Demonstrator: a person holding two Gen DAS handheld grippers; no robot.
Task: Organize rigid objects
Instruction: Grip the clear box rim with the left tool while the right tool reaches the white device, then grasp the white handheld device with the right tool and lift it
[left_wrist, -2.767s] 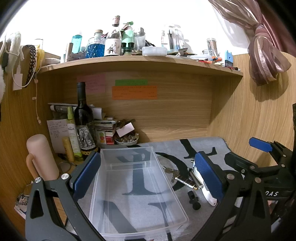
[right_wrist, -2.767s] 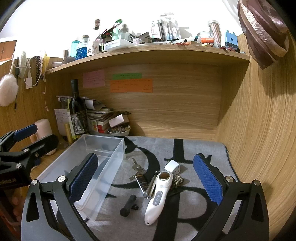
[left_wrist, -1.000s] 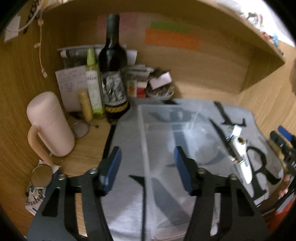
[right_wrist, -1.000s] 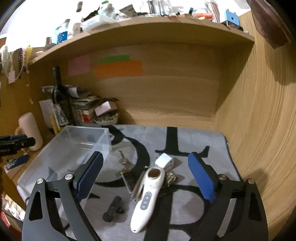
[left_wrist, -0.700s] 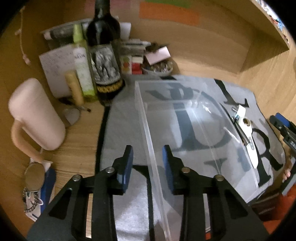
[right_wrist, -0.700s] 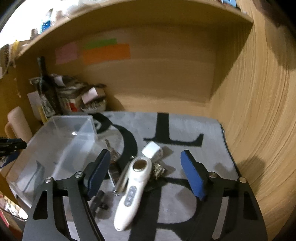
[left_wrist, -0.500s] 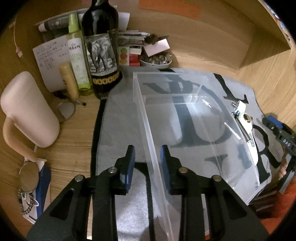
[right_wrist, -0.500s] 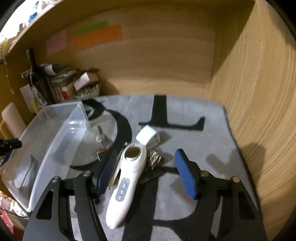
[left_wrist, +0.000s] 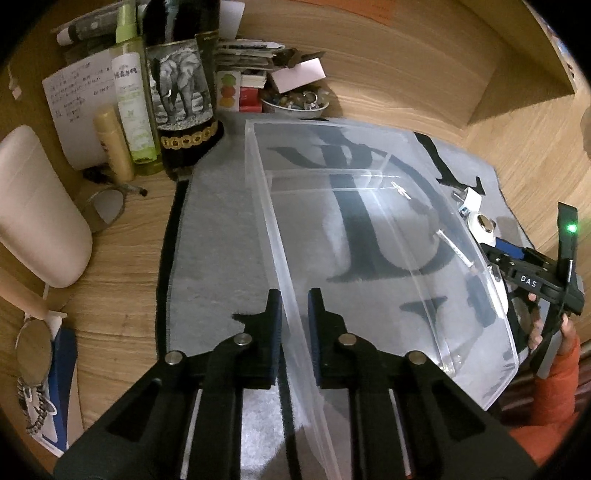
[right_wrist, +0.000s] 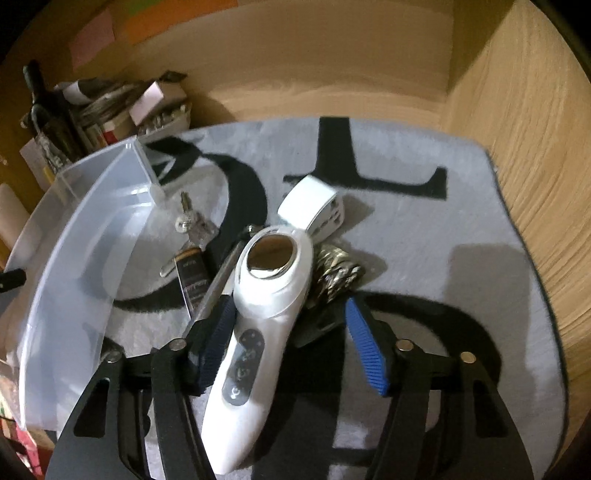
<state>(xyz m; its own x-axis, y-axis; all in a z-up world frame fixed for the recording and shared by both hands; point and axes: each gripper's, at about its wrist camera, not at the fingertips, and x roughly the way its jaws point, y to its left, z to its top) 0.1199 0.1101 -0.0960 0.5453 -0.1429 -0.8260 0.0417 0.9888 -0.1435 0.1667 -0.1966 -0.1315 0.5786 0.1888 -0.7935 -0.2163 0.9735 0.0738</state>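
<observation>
Two grippers show, each from its own wrist camera. The left gripper (left_wrist: 294, 325) has its jaws drawn narrow onto the near long wall of the clear plastic bin (left_wrist: 376, 236), one blue pad outside the wall and one inside; the wall is so transparent that the contact itself is hard to make out, though the pads sit tight against it. The bin's near corner is cut off at the bottom edge of that view. From this gripper the bin runs away toward 12 and 1 o'clock across the grey mat (left_wrist: 218, 229). Beyond it, at 11 o'clock, stand a dark wine bottle (left_wrist: 183, 99) and a green bottle (left_wrist: 131, 99), their tops cut off.

The right gripper (right_wrist: 291, 332) has just been closing, its jaws half wide around the white handheld device (right_wrist: 258, 317). The left pad lies against the device's side; the right pad stands clear of it, so no grip shows. The device's tail runs toward 6 o'clock between the gripper's arms. At 12 o'clock a white plug (right_wrist: 314, 206) touches its head; at 1 o'clock a dark crumpled lump (right_wrist: 338, 275) is half hidden and unclear. Keys (right_wrist: 192, 225) lie at 11 o'clock, the bin at 9 to 10 o'clock.
</observation>
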